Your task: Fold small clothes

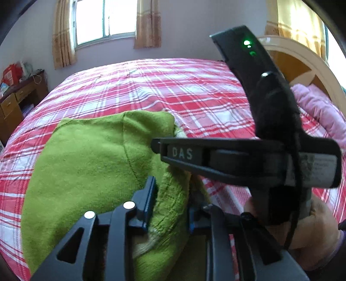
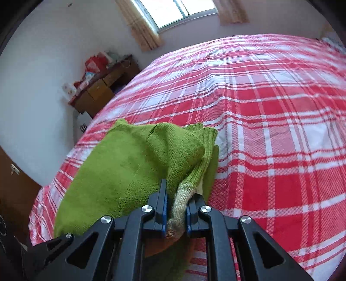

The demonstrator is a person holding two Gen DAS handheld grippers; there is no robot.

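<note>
A green knitted sweater (image 1: 86, 164) lies bunched on the red plaid bedspread (image 1: 173, 86). In the left wrist view my left gripper (image 1: 172, 207) is shut on a thick fold of it, the cloth filling the gap between the blue pads. The right wrist view shows the same sweater (image 2: 129, 164), and my right gripper (image 2: 176, 210) is shut on its pale ribbed cuff (image 2: 180, 203), which rises from the bed into the jaws. The right gripper's black body (image 1: 227, 160) crosses the left wrist view just right of the sweater, held by a hand (image 1: 313, 227).
The plaid bedspread (image 2: 270, 129) stretches far and right of the sweater. A pink blanket (image 1: 320, 108) lies by the cream headboard (image 1: 302, 62) at the right. A wooden desk (image 2: 101, 88) with clutter stands against the left wall, under a curtained window (image 1: 103, 19).
</note>
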